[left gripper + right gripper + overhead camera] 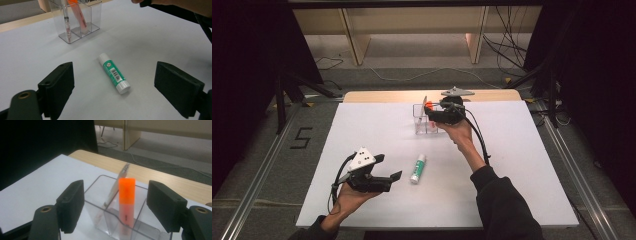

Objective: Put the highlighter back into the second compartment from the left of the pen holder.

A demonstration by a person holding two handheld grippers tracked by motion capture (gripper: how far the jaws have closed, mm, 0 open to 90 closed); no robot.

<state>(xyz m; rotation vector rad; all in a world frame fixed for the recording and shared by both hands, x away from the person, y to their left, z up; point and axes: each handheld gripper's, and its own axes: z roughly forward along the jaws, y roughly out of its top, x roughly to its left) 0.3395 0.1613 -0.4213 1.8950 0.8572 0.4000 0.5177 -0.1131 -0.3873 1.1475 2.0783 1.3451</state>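
Here, white tabletop point(362, 125), grey carpet, wood shelving behind, both grippers' jaws apart, glue stick point(114, 72) btw.

The counter point(512, 170) is a wooden top, its bare pale edge showing along the far side, covered otherwise by a plain white sheet point(362, 130). Two things rest directly on the sheet. A clear plastic divided organizer point(426, 121) stands upright toward the far edge, near the middle. A green-and-white glue stick point(417, 168) lies on its side near the centre, well apart from the organizer.
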